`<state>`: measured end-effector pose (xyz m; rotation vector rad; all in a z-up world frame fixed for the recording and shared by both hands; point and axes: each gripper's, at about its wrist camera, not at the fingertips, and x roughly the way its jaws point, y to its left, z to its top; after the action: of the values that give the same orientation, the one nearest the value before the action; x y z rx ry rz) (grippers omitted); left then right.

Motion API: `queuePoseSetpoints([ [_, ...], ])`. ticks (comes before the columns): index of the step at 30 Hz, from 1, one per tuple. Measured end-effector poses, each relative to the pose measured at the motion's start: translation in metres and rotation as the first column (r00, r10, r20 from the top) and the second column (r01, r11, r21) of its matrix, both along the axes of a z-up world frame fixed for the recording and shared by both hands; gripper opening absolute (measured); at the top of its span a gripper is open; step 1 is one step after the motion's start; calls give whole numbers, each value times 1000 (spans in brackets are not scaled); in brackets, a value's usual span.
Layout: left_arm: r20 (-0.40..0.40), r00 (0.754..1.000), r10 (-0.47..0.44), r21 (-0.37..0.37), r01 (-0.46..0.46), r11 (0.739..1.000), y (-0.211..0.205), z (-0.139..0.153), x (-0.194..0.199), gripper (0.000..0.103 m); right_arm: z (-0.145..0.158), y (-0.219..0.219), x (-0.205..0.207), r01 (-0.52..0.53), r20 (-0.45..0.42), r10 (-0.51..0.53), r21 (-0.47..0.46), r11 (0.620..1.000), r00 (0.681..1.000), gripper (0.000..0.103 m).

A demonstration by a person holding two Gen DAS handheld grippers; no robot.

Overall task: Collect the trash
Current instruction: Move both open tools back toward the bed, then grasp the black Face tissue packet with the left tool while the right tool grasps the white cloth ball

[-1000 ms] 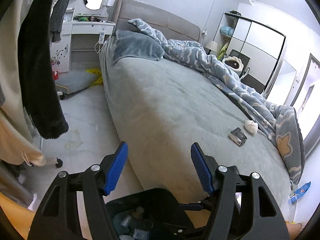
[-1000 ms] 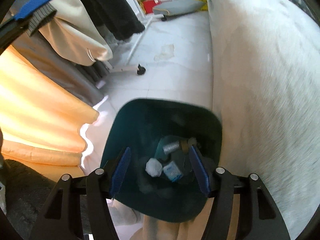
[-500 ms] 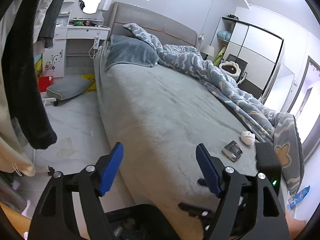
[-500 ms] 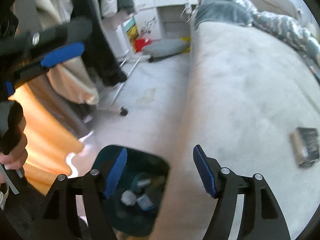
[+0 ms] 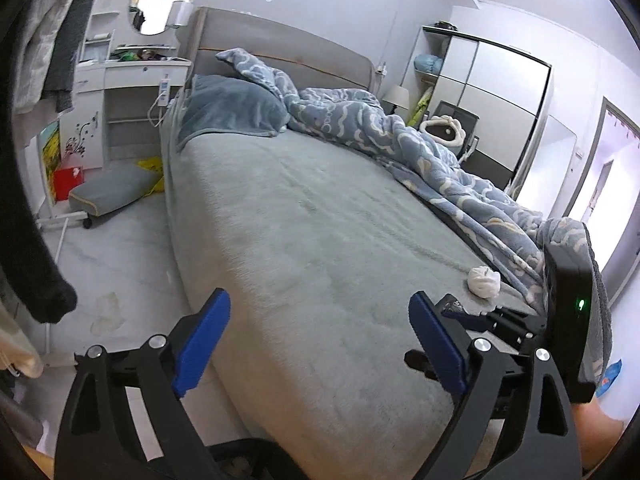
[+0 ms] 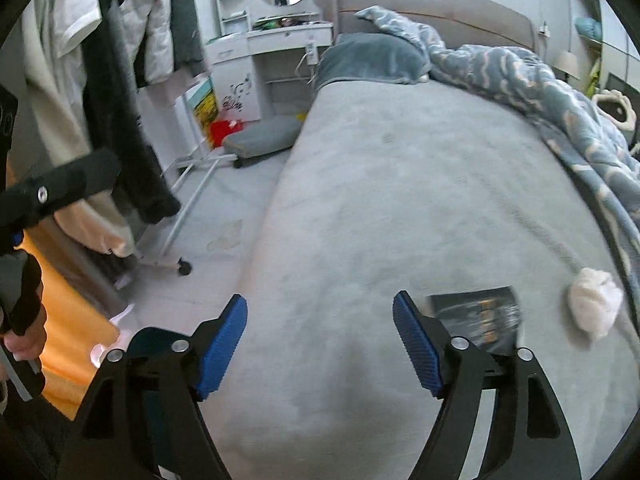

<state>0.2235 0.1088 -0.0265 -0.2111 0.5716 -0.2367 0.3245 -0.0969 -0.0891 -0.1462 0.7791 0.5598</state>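
Bedroom, items as we find them:

1. Left gripper [image 5: 318, 338]: our jaws are opening, blue pads wide apart, nothing between them. It hangs over the near edge of the bed [image 5: 304, 216].
2. Right gripper [image 6: 320, 340]: jaws likewise opening, pads apart and empty, over the same grey cover. In the left view its black body shows at the right edge.
3. Tissue wad [image 6: 594, 306]: white, crumpled, lying on the bed beside the rumpled duvet [image 6: 560, 92]. Untouched; ahead and to the right of the right gripper. Also seen in the left view [image 5: 485, 281].
4. Dark packet [image 6: 478, 316]: flat, printed, blurred; on the cover just beyond the right gripper's right pad, near the wad, apart from both pads.
5. Bin [image 6: 154, 340]: dark teal rim on the floor against the bed's side, behind the right gripper's left finger. We cannot make out its contents.
6. Pillow [image 5: 232, 106]: blue-grey, at the headboard.
7. Cushion [image 5: 110, 190]: grey, on the floor by the white desk [image 5: 132, 76].
8. Hanging clothes [image 6: 120, 92]: dark and pale garments on a rack left of the bed.
9. Our left hand [image 6: 22, 320]: on the left gripper's handle.
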Motion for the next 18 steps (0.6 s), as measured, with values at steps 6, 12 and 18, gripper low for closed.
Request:
queuePoseSetpoints([
  [6,-3,998,-62,2,62,998,-30,-8,22,95,3,-29,18,37,24,-37,-18,999,999,81],
  [12,-19,993,-117,-11,117,993,-54,-16,43,96,4,-61,37,97,28,-97,-9,995,995,81],
  [18,-35,981,-192,-12,191,981,-82,-27,63,96,2,-96,54,148,24,-148,-4,989,989,81],
])
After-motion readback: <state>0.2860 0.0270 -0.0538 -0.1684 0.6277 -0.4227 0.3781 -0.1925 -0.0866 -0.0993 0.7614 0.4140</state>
